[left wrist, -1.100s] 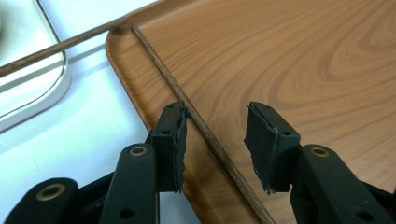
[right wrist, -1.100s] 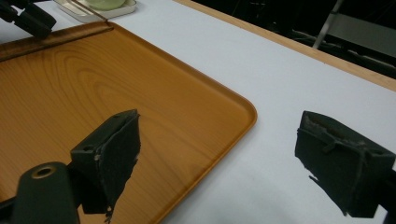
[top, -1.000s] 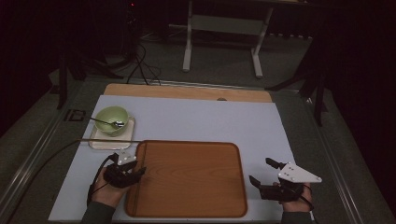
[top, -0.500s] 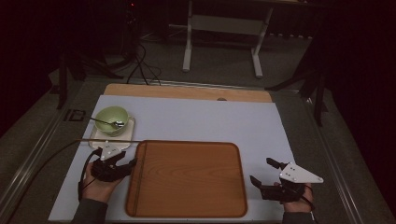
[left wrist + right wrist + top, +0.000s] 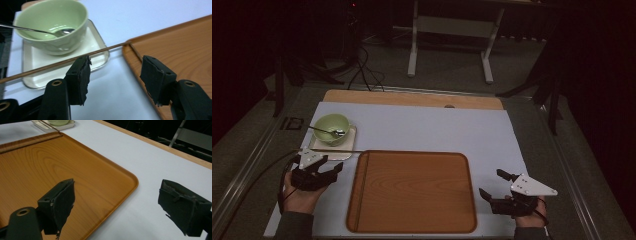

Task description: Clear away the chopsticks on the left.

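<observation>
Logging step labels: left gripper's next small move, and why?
Probably ease the open left gripper forward to close on the thin brown chopstick lying across the cream square plate onto the wooden tray's corner; the stick sits just beyond its jaws.

No text, label, brand or number can be read in any of the views. On the dark surface left of the white mat (image 5: pixel 422 130) there is a small square mark (image 5: pixel 292 123) — it may be a sign or a sticker, but it is too small and dim to read.
</observation>
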Demonstrator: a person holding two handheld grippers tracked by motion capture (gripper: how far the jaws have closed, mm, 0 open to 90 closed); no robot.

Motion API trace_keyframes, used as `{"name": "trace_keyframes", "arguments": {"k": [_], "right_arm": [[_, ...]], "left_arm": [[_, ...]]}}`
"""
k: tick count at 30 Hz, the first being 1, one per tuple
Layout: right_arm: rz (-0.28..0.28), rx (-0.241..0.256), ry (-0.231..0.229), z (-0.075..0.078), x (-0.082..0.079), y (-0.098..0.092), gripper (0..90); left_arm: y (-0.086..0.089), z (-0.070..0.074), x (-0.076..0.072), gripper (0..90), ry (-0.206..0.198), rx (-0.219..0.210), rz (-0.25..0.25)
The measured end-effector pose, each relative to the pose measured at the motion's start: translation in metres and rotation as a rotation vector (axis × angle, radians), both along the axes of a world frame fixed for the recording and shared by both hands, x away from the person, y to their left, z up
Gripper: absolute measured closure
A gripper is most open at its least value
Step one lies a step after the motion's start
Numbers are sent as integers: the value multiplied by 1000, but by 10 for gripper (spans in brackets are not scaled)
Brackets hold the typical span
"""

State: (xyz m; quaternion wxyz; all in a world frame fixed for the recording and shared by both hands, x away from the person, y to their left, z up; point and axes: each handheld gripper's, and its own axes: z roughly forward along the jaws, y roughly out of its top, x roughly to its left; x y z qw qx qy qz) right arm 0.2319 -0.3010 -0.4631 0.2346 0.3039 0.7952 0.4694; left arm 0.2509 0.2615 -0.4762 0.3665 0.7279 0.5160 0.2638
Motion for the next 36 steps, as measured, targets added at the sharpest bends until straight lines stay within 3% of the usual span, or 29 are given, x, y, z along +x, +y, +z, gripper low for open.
{"name": "trace_keyframes", "arguments": {"k": [2,10,17,22,27,36], "right_arm": [[0,0,0,0,0,0,133],[-7,13,9,-1,0,0,133],[-7,9,9,-2,1,0,133],[-11,14,10,-2,0,0,134],[-9,7,13,-2,1,1,134],[-7,9,14,-2,1,1,134]], "left_arm": [[0,0,0,407,0,0,0],[16,-7,12,357,8,-70,55],[23,-7,24,316,7,-30,72],[28,-14,34,237,32,11,96],[31,-16,41,213,42,47,93],[42,-20,63,244,50,36,80]]}}
